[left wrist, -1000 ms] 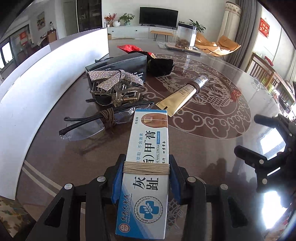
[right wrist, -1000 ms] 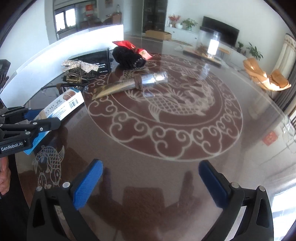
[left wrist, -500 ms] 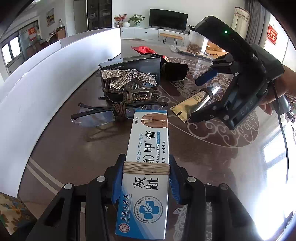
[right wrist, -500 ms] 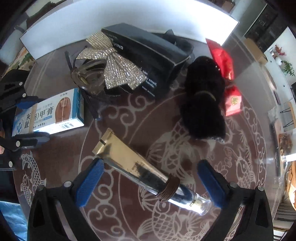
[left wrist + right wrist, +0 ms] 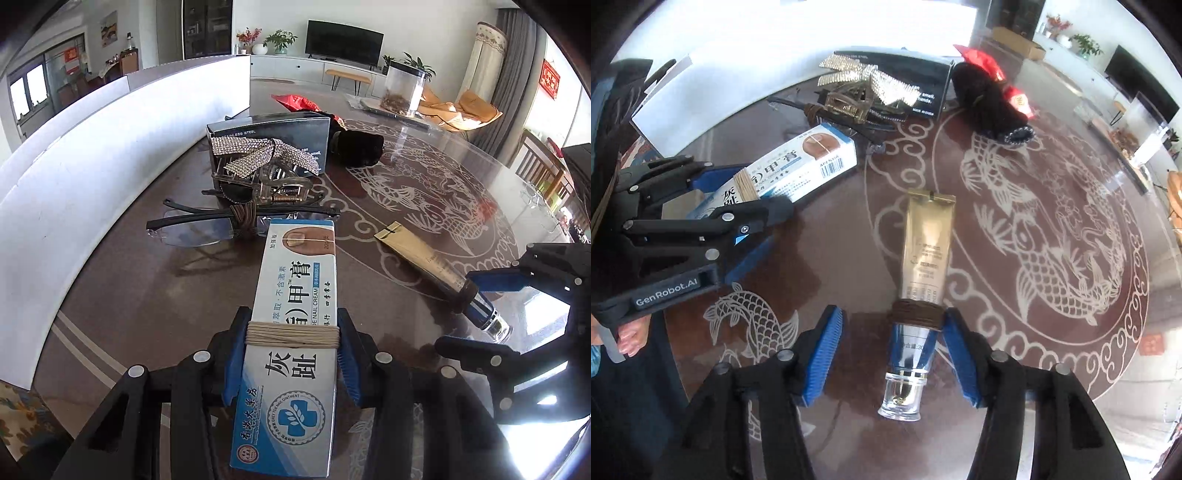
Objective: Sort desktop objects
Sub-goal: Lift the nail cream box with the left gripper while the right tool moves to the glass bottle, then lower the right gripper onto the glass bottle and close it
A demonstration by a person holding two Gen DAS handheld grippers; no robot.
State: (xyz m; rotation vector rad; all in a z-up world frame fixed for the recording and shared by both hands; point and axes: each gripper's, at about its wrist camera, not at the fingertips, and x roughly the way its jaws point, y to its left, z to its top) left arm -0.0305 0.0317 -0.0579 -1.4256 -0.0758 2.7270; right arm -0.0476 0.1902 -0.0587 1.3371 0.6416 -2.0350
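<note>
The table [image 5: 424, 192] is a wide round top, dark brown with pale fish and scroll patterns, glossy under the light. A white board [image 5: 92, 177] curves along its far left edge.

The left gripper [image 5: 291, 354] points steeply down and forward over the table, its blue pads clamped on both long sides of a white and blue box [image 5: 295, 332] at a band of tan string. The box sticks out ahead of the jaws, its far end above the table near a pair of glasses [image 5: 207, 225]. In the right wrist view the same gripper [image 5: 753, 206] comes in from the left, with fingers [image 5: 631, 336] of the person's hand visible at its handle.

The right gripper [image 5: 894, 354] points even more steeply down, nearly over a gold tube [image 5: 923, 280] lying flat on the table. Its jaws are closing with the tube between them: the right pad is at the tube's dark string band, perhaps touching, while the left pad stands clearly apart from it. The tube's clear cap faces the camera and its crimped end points away.

Behind the glasses lie a black box [image 5: 273, 136], a sparkly bow [image 5: 266, 155] on a hair claw [image 5: 280, 188], a black pouch [image 5: 358, 146] and a red packet [image 5: 295, 101].
</note>
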